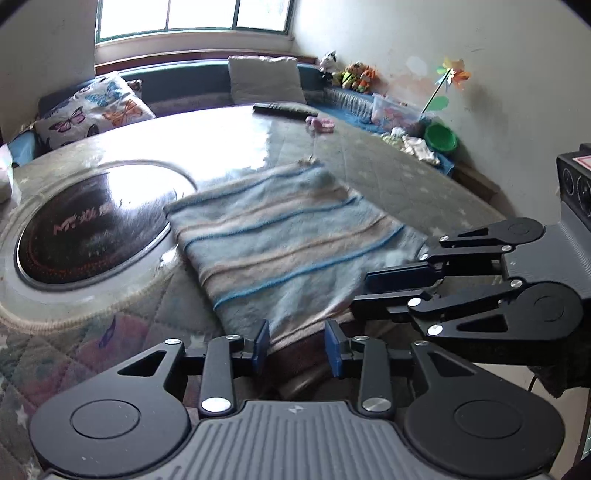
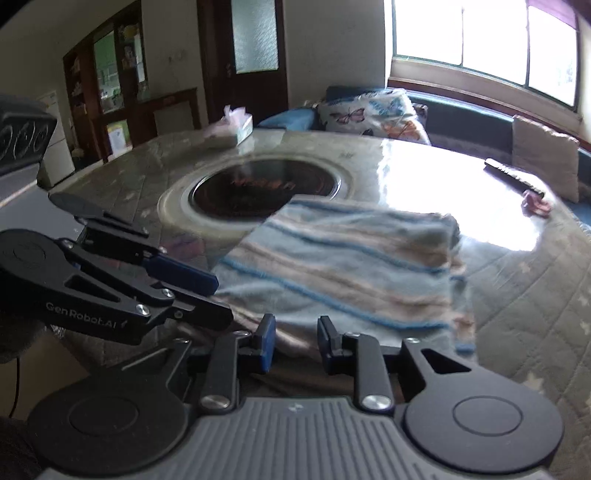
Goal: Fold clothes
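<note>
Left gripper [image 1: 297, 345] and right gripper [image 2: 296, 341], jaws parted and empty at the near hem of the striped garment [image 1: 280, 236] lying folded on the bench [image 1: 406, 177]: pinch both near corners evenly before folding away.

I see daylight pouring from the window [image 1: 192, 16], blown out white, with strong glare on the glossy surface [image 1: 236, 147]. Both feeds bend and darken at the corners; the striped cloth [image 2: 343, 266] looks slightly blurred.
</note>
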`<action>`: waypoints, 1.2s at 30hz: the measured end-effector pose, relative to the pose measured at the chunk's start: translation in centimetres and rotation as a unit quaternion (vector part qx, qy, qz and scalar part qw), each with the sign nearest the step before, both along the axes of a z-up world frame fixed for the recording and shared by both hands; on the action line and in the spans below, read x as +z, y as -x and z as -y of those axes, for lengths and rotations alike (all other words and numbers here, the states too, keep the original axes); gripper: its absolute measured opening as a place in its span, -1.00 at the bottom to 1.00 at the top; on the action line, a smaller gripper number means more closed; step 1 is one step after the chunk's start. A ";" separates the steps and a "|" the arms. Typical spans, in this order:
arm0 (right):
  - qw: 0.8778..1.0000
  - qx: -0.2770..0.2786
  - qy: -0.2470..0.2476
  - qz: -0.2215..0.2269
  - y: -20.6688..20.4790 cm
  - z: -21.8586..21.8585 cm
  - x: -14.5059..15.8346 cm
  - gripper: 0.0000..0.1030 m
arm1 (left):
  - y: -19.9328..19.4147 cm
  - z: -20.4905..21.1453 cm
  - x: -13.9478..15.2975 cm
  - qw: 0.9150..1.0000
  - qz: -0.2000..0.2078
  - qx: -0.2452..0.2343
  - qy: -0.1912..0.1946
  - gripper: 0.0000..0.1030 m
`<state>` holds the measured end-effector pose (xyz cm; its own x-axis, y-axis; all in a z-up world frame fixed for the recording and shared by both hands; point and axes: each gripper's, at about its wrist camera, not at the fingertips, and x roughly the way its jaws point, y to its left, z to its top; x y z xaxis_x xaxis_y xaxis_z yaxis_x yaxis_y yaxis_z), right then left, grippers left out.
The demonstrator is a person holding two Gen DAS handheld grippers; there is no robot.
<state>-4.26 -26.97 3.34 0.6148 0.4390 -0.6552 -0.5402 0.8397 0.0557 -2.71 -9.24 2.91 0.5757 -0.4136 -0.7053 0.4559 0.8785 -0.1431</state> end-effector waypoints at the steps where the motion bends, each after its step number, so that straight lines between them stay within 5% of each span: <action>1: 1.000 0.002 0.001 -0.002 0.0 0.0 -0.2 -0.50 | 0.0 -0.1 0.1 1.000 0.000 0.001 0.001 -0.27; 9: 1.000 -0.028 -0.003 0.015 -0.3 2.0 0.7 -0.32 | -1.0 -1.5 1.8 0.999 0.013 0.034 0.026 -0.08; 20: 0.991 -0.127 -0.033 0.003 -3.7 6.2 0.1 0.07 | -4.6 -3.3 0.9 0.992 -0.028 0.109 0.054 0.05; 28: 0.980 -0.179 -0.076 -0.051 -6.5 8.4 -2.3 0.17 | -5.8 -3.5 -0.2 0.987 -0.066 0.123 0.079 0.08; 36: 0.979 -0.173 -0.093 -0.058 -6.5 8.5 -2.7 0.16 | -6.4 -3.3 -0.9 0.983 -0.088 0.131 0.093 0.04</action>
